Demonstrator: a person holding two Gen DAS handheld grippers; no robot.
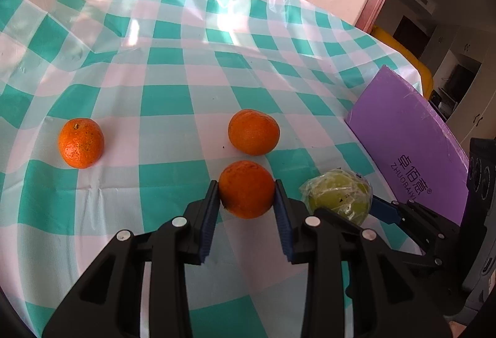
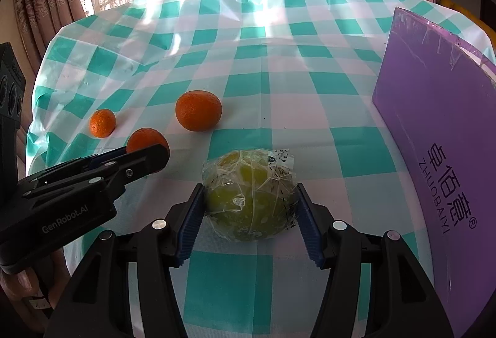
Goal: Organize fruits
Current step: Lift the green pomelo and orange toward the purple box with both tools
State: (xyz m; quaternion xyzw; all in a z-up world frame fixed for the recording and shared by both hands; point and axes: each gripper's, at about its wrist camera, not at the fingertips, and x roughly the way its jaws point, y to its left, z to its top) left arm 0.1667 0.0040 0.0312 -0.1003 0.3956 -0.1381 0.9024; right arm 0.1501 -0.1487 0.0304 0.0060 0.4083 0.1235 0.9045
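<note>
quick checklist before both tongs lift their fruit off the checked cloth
1. Left tongs shut on the nearest orange, pads on both sides: ok.
2. Right tongs shut on the wrapped green fruit, pads touching the wrap: ok.
3. Wrap firm enough not to slip in the grip: cannot tell.
4. Other two oranges stand apart from the held one: ok.
5. Purple box open to take fruit: cannot tell.
6. The two tongs are close side by side; room to lift without bumping: cannot tell.
</note>
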